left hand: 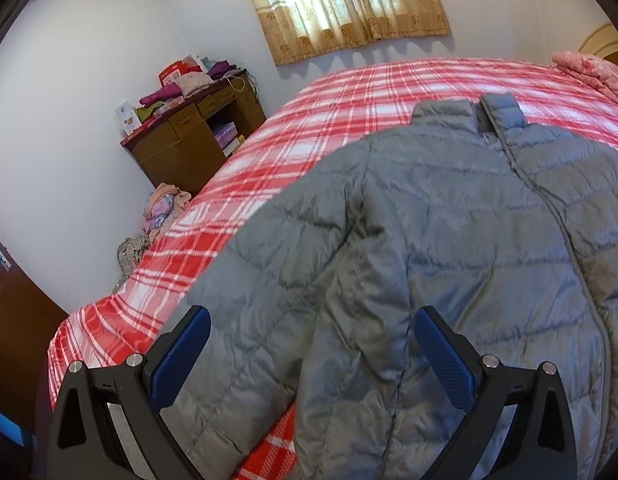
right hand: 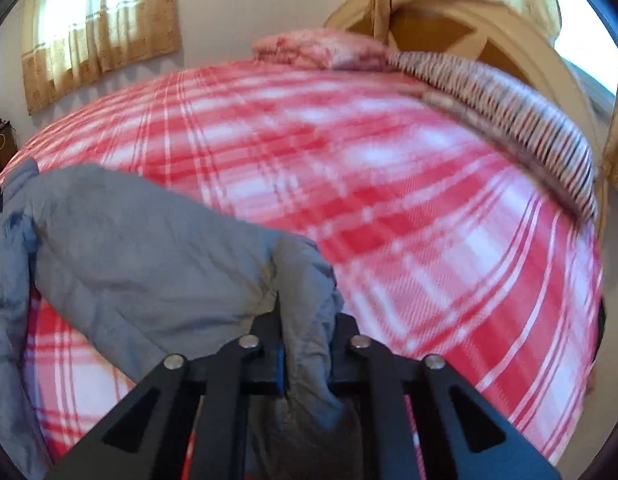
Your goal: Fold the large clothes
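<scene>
A grey quilted puffer jacket (left hand: 449, 240) lies front up on the red and white plaid bed (left hand: 309, 120), collar toward the far side, zipper running down its right part. My left gripper (left hand: 309, 332) is open just above the jacket's near sleeve, holding nothing. In the right wrist view, my right gripper (right hand: 307, 320) is shut on the end of the jacket's other sleeve (right hand: 149, 248) and holds it lifted over the plaid bed (right hand: 389, 180). That view is motion-blurred.
A brown wooden desk (left hand: 189, 132) piled with folded clothes stands by the wall left of the bed. Clothes lie heaped on the floor (left hand: 161, 208). A pink quilt (left hand: 593, 72) and a striped pillow (right hand: 509, 120) lie at the headboard (right hand: 489, 32).
</scene>
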The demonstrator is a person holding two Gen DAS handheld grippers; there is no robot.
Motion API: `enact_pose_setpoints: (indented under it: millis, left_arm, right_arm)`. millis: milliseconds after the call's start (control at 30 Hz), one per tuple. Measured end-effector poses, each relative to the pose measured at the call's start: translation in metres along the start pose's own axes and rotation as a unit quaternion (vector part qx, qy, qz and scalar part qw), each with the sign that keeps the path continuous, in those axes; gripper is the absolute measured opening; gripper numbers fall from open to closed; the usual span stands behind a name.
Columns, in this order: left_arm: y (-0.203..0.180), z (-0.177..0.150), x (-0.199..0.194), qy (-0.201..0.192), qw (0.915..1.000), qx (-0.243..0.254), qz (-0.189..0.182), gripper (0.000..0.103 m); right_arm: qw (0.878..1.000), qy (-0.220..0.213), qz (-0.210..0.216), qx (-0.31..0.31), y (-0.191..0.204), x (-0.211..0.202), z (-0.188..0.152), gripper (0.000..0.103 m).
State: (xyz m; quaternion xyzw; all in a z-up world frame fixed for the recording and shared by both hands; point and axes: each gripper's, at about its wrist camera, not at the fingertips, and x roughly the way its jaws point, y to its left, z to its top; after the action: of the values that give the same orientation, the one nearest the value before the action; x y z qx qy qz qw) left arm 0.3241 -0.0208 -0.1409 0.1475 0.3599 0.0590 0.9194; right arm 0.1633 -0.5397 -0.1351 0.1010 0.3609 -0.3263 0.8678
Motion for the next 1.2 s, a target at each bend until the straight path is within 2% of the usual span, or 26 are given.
enact_pose_setpoints:
  millis: [133,200,333,500,667,733,800,833,867,1067,1200]
  left_arm:
    - [0.008,0.011,-0.005,-0.011,0.9998,-0.013,-0.004,0.102]
    - [0.012,0.015,-0.007,-0.016,0.9997,-0.018,-0.005,0.102]
    - [0.018,0.018,-0.007,-0.022,0.9994,-0.025,-0.006,0.102]
    - [0.028,0.014,-0.002,-0.021,0.9991,-0.036,-0.006,0.102]
    - [0.045,0.004,0.009,-0.007,0.9991,-0.042,0.007,0.102]
    - [0.053,-0.001,0.014,-0.001,0.999,-0.043,0.014,0.102]
    - [0.062,-0.004,0.016,0.003,0.9988,-0.044,0.024,0.102]
    - [0.064,-0.005,0.016,0.004,0.9986,-0.045,0.027,0.102]
    - [0.068,-0.005,0.016,0.004,0.9984,-0.049,0.029,0.102]
    - [0.066,0.006,0.0,-0.007,0.997,-0.065,0.04,0.102]
    - [0.041,0.017,-0.018,-0.02,0.9977,-0.061,0.021,0.102]
  right_arm:
    - [0.997,-0.061,0.01,-0.046,0.038,-0.036,0.04,0.014]
    - [0.992,-0.093,0.025,-0.079,0.073,-0.06,0.057,0.013]
    - [0.98,-0.133,0.058,-0.139,0.144,-0.091,0.063,0.013]
    - [0.954,-0.158,0.105,-0.23,0.252,-0.104,0.033,0.013]
    - [0.937,-0.142,0.142,-0.287,0.331,-0.08,-0.015,0.013]
    - [0.932,-0.118,0.156,-0.305,0.354,-0.064,-0.036,0.019]
    - [0.93,-0.108,0.175,-0.304,0.356,-0.06,-0.044,0.034]
    - [0.928,-0.102,0.191,-0.302,0.354,-0.064,-0.046,0.059]
    - [0.926,-0.098,0.209,-0.3,0.352,-0.068,-0.048,0.072]
    - [0.914,-0.111,0.257,-0.292,0.317,-0.117,-0.049,0.072]
    - [0.919,-0.121,0.265,-0.266,0.288,-0.133,-0.048,0.072]
